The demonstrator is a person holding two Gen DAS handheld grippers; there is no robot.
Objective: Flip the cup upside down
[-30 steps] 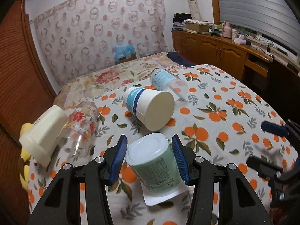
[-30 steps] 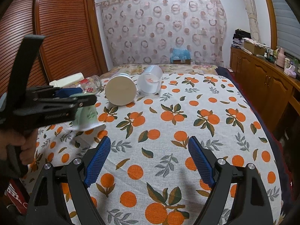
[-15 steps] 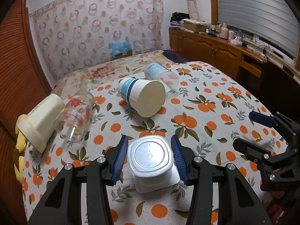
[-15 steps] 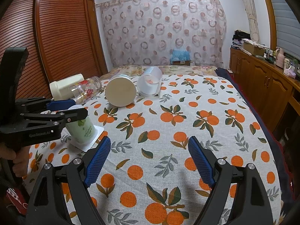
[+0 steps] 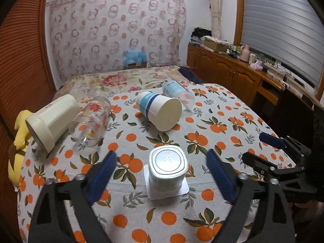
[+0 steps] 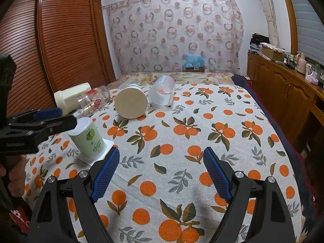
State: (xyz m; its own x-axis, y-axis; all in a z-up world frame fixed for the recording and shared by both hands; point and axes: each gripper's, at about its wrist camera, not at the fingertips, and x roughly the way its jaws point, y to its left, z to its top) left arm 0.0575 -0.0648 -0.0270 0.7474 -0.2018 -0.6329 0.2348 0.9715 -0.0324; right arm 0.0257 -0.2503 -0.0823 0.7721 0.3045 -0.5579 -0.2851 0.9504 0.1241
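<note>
A pale green plastic cup [image 5: 167, 170] stands upside down on the orange-print cloth, base up and square rim flat on the cloth. It also shows in the right wrist view [image 6: 89, 139]. My left gripper [image 5: 162, 176] is open, its blue pads wide apart on either side of the cup, not touching it. My right gripper [image 6: 161, 174] is open and empty over the cloth to the right of the cup; it shows in the left wrist view [image 5: 269, 147].
Further back lie a cream container [image 5: 50, 119], a printed glass [image 5: 91, 117], a white-and-blue paper cup [image 5: 160, 109] and a clear plastic cup [image 5: 178, 95], all on their sides. A yellow cloth [image 5: 16, 151] hangs at the left edge. Wooden cabinets [image 5: 232, 75] stand at the right.
My left gripper turned the green cup from tilted to base up, set it on the cloth and opened. The right gripper stayed still.
</note>
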